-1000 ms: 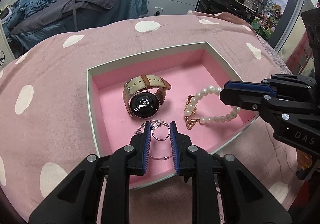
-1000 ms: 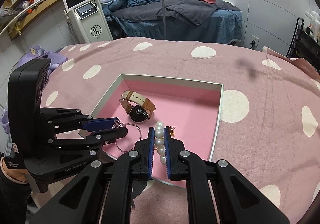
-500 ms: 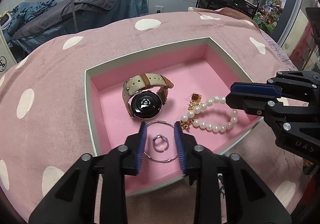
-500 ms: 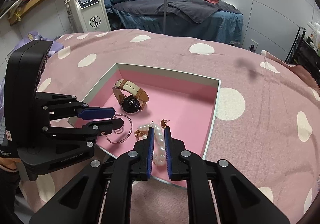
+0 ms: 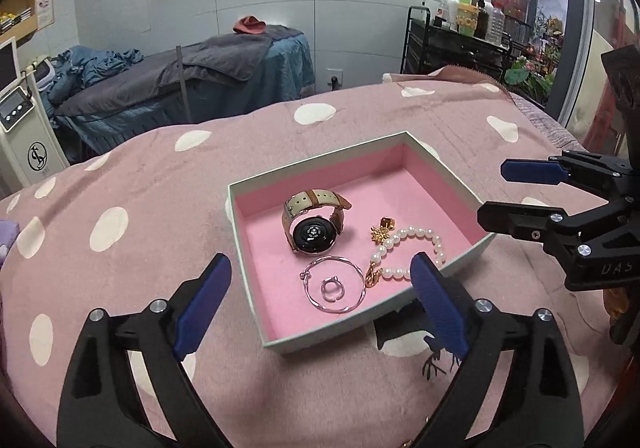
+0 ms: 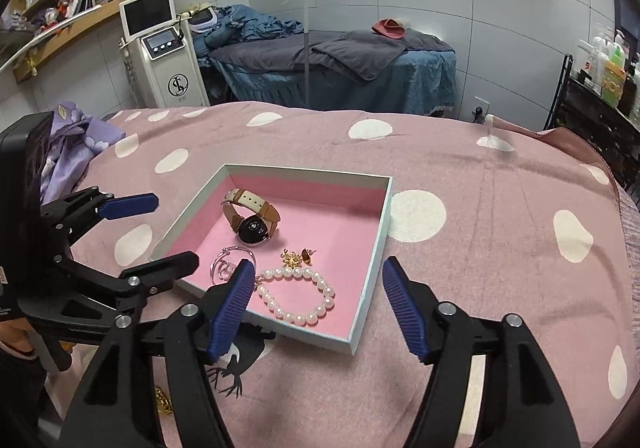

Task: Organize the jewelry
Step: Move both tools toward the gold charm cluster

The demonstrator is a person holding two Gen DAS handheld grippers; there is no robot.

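Observation:
A pale box with pink lining sits on the pink dotted blanket. In it lie a watch, a silver bangle with a small ring inside it, a pearl bracelet and gold earrings. My left gripper is open and empty, above the box's near edge. My right gripper is open and empty, held back over the box's near side.
The pink dotted blanket covers the bed all around the box. A purple cloth lies at its left edge. A white machine, a treatment bed and a black trolley with bottles stand beyond.
Both grippers have opened wide and pulled back and up from the box. The bangle with ring and the pearl bracelet were let go and now lie in the box.

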